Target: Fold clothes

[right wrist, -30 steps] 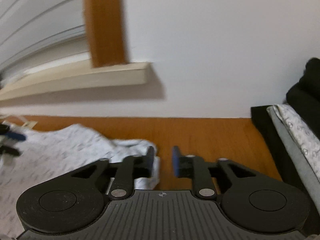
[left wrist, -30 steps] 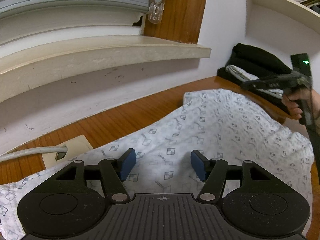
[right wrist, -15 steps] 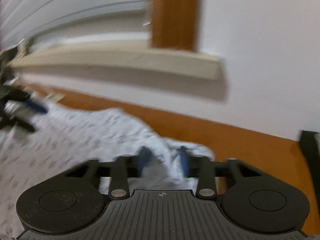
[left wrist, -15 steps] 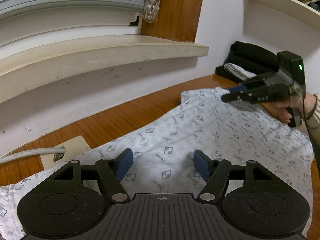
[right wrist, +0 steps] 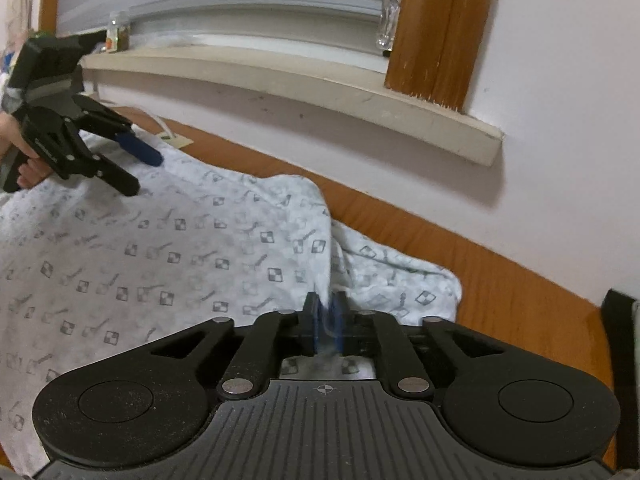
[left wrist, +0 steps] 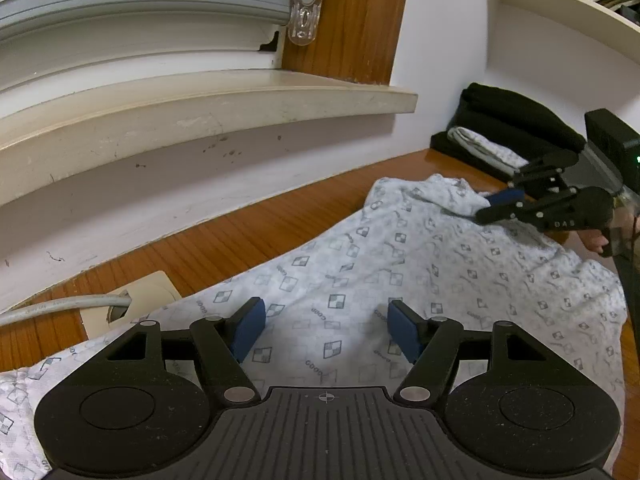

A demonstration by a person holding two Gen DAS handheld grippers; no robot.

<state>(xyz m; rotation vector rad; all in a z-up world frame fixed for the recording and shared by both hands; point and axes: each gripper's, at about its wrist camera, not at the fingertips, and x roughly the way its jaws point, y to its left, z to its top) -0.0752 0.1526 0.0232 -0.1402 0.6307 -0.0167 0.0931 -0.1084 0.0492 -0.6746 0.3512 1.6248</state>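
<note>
Garment (left wrist: pixel 400 264) spread on counter (left wrist: pixel 248 240), no fold yet. Right tool (right wrist: pixel 328 320) pinching edge (jaws easing open); left tool (left wrist: pixel 326 330) spread, empty.

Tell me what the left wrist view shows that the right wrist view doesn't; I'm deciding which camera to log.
Only the left wrist view: a wall socket with a grey cable, a stack of dark folded clothes, a bookshelf.
Only the right wrist view: small jars on the windowsill; close up, the right gripper has fabric between its opening jaws.
Both: the patterned garment on the wooden table, the windowsill, the blind, the open left gripper.
</note>
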